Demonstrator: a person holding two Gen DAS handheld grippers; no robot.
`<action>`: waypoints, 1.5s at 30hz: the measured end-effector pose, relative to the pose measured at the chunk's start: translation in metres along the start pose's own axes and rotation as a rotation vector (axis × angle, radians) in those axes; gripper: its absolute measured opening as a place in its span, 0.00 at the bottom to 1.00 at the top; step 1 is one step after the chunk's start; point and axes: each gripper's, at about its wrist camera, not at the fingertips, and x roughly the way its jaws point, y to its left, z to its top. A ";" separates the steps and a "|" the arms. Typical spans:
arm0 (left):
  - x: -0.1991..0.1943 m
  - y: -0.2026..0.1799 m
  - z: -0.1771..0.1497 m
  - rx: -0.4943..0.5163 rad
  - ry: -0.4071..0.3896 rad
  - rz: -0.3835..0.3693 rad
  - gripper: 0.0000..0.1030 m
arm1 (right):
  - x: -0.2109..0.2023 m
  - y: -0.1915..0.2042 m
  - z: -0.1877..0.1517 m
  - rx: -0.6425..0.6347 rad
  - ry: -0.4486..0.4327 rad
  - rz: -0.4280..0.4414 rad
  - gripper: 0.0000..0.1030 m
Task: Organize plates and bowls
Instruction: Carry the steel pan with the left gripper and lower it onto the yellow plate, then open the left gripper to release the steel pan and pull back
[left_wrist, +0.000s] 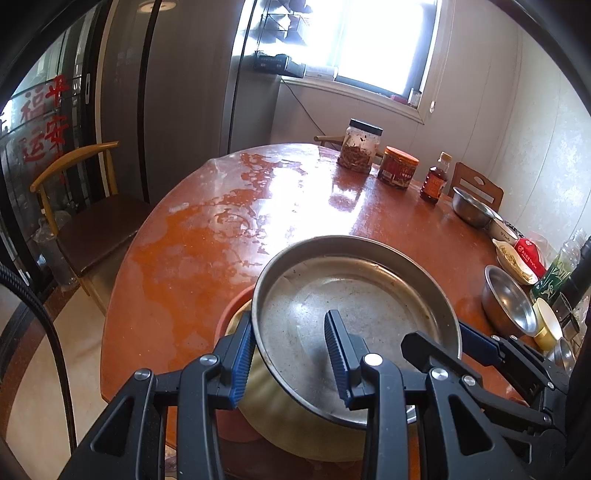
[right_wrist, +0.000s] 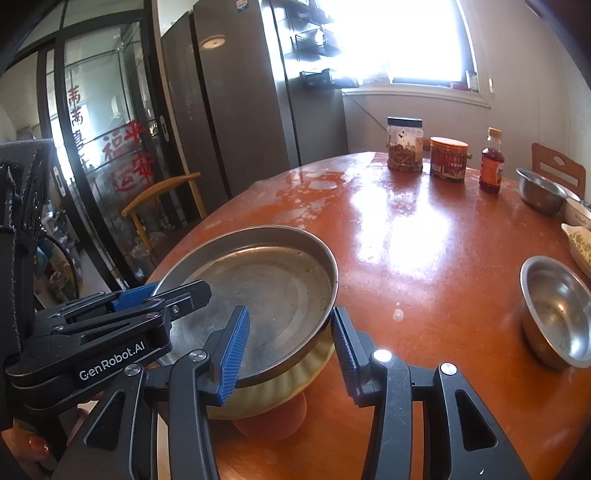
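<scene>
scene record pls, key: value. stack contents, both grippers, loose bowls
stack: steel plate on top, yellowish ribbed dish under it, orange-red dish at bottom
left gripper: open, fingers straddle plate's near rim
right gripper: open, fingers straddle plate's rim on the other side
loose bowls: steel bowl right of stack; second steel bowl farther back
table: round, reddish-brown, glossy
</scene>
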 end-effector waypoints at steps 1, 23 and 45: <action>0.001 0.000 -0.001 0.002 -0.001 0.004 0.36 | 0.000 0.000 -0.001 -0.003 0.001 0.000 0.47; 0.004 0.008 -0.010 -0.006 0.011 0.015 0.36 | 0.008 0.011 -0.014 -0.063 0.029 -0.016 0.47; 0.000 0.013 -0.012 -0.026 0.007 0.018 0.37 | 0.001 0.002 -0.018 -0.019 0.038 0.005 0.55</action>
